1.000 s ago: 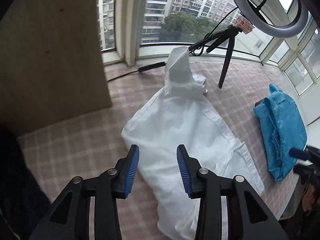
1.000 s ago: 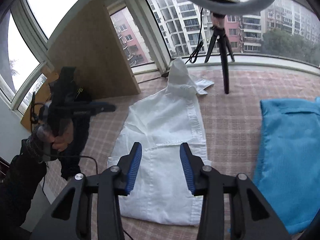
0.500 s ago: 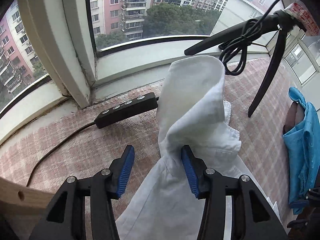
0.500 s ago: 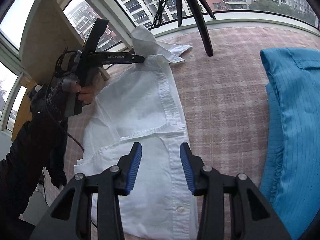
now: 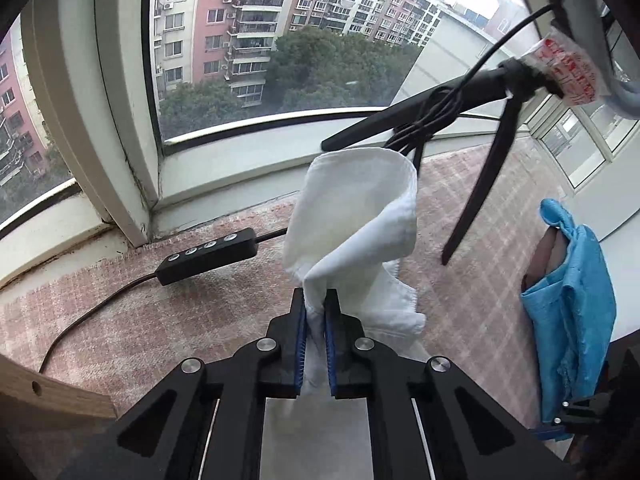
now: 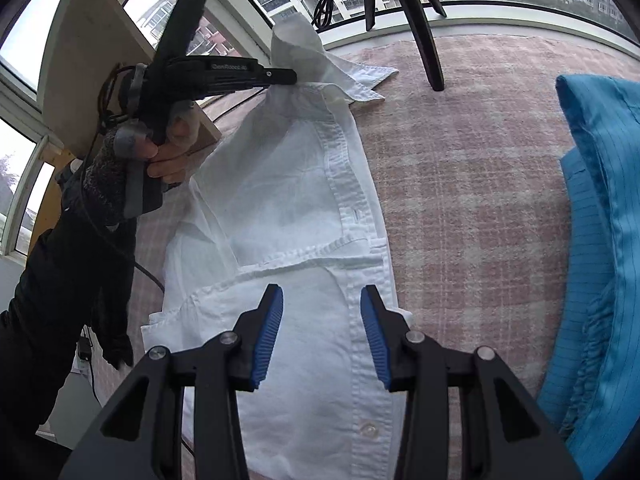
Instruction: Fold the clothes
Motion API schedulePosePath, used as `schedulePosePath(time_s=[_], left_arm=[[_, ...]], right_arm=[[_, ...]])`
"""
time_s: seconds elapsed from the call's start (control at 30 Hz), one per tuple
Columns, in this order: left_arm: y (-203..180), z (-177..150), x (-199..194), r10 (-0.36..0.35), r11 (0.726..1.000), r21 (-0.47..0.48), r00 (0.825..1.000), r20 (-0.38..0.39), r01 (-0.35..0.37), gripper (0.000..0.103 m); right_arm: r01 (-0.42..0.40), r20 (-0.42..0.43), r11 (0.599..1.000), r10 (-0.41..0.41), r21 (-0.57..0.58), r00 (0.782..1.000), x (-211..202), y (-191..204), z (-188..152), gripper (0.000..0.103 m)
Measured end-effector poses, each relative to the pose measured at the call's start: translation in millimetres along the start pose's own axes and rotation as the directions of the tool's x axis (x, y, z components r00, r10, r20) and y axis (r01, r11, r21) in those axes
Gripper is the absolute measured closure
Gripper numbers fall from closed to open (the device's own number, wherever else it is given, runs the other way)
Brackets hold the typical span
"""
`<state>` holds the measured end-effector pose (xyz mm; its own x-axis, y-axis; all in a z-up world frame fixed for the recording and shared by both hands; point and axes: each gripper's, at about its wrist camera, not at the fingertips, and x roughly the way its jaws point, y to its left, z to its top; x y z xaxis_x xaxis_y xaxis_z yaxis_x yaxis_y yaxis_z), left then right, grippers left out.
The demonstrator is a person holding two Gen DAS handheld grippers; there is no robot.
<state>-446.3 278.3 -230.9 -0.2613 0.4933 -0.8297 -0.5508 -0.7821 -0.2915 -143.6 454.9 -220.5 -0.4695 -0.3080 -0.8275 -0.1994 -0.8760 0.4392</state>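
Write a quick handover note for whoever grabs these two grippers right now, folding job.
Left gripper: jaws closing on a raised fold of the white shirt near its collar; cloth is between the pads.
Right gripper: open, above the shirt's lower front, holding nothing.
Shirt lies front up on the checked cloth, collar end toward the window. Blue garment lies heaped to its right, untouched.
Done: the shirt is spread out, and the left grip is nearly taken.
Left: every fold of the shirt, then the blue garment.
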Motion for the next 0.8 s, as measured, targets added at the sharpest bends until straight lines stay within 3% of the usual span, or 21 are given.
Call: schedulePosePath(time_s=[0.23, 0.47, 0.57, 0.7, 0.8], left_arm=[[-56, -20, -72, -0.073, 0.995, 0.073, 0.995, 0.065, 0.068, 0.096], [-137, -90, -147, -0.131, 0.981, 0.159, 0.985, 0.109, 0.113, 0.096], [-166, -144, -154, -0.129, 0.978, 0.178, 0.986, 0.103, 0.110, 0.096], [-186, -214, -129, -0.165, 0.982, 0.098, 0.986, 0.007, 0.163, 0.096], [-195, -239, -108, -0.133, 0.988, 0.074, 0.991, -0.019, 0.134, 0.095]], right_arm=[[0.014, 0.034, 0.998, -0.016, 0.064, 0.999, -21, -13, -11, 0.063], [-0.015, 0.086, 0.990, 0.003, 0.137, 0.996, -64, -20, -44, 0.062], [0.021, 0.080, 0.987, -0.034, 0.160, 0.996, -74, -22, -70, 0.058], [0.065, 0.048, 0.977, -0.076, 0.204, 0.996, -78, -31, -105, 0.058], [0.083, 0.044, 0.972, -0.095, 0.220, 0.995, -86, -33, -124, 0.058]])
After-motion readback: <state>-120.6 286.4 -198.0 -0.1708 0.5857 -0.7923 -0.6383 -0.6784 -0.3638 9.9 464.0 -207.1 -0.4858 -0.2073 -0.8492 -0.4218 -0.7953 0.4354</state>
